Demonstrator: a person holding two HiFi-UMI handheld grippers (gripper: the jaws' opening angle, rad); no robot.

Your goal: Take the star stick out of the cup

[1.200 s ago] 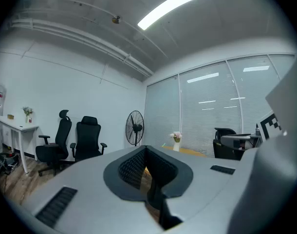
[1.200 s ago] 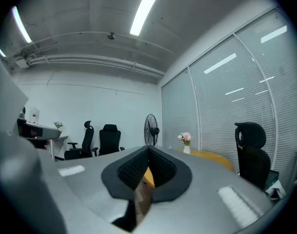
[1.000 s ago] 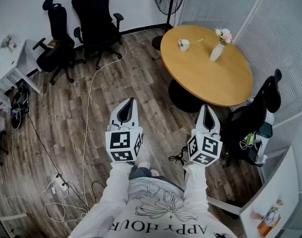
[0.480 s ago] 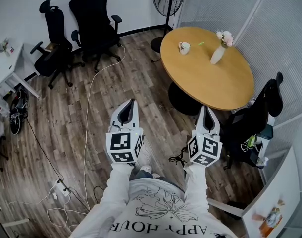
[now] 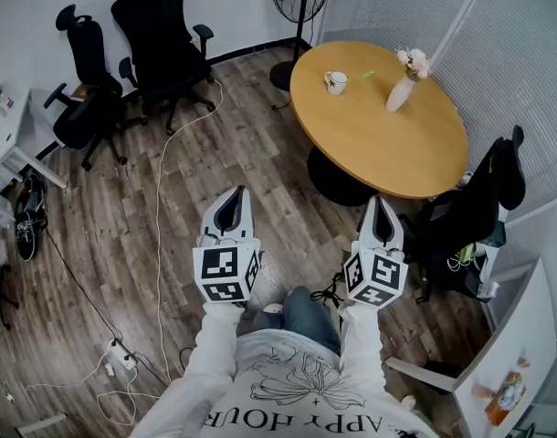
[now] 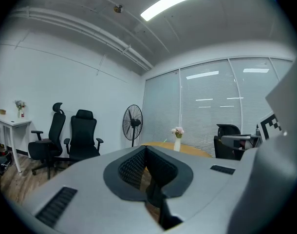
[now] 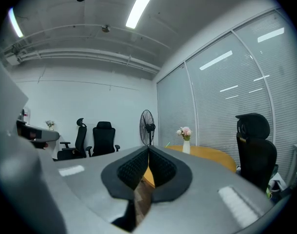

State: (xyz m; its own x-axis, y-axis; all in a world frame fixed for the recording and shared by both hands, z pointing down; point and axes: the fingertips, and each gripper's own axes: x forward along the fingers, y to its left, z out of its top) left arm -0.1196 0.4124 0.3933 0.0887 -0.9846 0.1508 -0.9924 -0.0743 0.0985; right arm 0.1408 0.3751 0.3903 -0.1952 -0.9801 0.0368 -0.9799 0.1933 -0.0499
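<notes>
Office: round bench [image 5: 388, 149] is carrying cup [image 5: 337, 82]. Left tool [image 5: 239, 192], right tool [image 5: 378, 200], well short of bench, are pointing benchward, closed, empty. Approach stage, probably; next: reaching cup, opening.

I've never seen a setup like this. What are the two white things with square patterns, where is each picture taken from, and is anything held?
A person holds a two-jaw gripper in each hand: the left gripper and right gripper. The patterned cubes are part of them. One picture comes from a camera on the person's head, looking down; the other two from cameras riding on each gripper, looking along its jaws. Both pairs of jaws are together and hold nothing. Ahead, a round table carries a cup, a vase of flowers and a small green thing too small to identify.
</notes>
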